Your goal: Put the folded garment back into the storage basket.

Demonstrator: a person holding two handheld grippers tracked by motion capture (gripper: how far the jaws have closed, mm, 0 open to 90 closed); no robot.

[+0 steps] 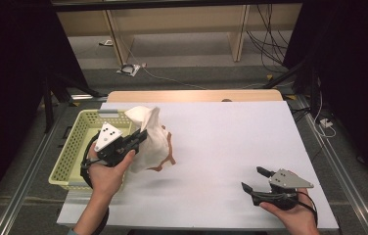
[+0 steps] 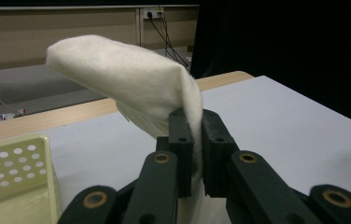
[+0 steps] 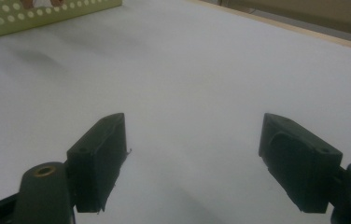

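Left gripper (image 2: 197, 149) clenches cream cloth (image 2: 131, 79) over white tabletop (image 1: 231, 142) (right gripper (image 1: 254, 179) gapes).

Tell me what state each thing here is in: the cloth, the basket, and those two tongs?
Cream cloth: lifted off the table, bunched, hanging from the left tongs.
Left tongs: shut on the cloth.
Right tongs: wide open, empty, low over the white table.
Yellow basket: upright at the table's left edge; contents hard to tell.

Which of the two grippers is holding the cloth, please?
The left gripper, shut on the cream cloth beside the basket; the right gripper is open, holding nothing.
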